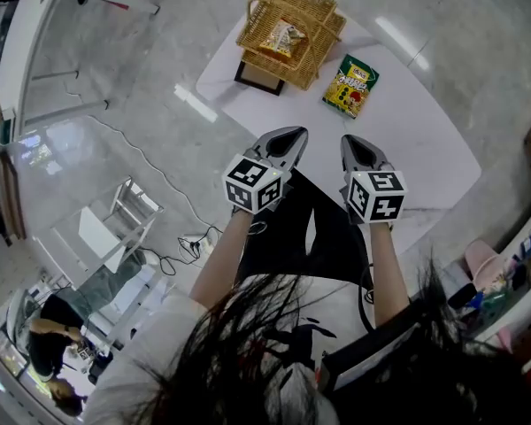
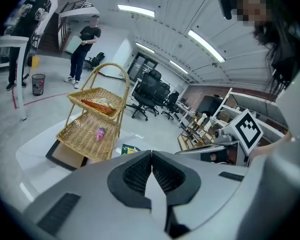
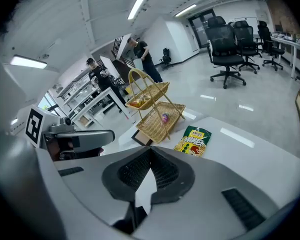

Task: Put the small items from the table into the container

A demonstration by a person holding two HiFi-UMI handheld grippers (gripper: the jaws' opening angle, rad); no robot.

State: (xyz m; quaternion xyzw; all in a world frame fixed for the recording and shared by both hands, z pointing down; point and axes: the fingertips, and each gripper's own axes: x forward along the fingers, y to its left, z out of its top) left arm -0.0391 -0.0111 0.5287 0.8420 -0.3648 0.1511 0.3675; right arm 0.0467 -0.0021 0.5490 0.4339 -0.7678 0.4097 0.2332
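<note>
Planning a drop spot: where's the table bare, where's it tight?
Bare: the white table between the green snack bag and the left gripper and right gripper, plus the stretch right of the bag to the table's edge. Crowded: the far corner, where the wicker basket sits on its dark base.

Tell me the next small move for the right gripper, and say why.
Probably open the right gripper and reach it forward over the table toward the green snack packet. Its jaws are shut on nothing, and that packet lies flat on the table beside the wicker basket, not yet in it, on this gripper's side.
</note>
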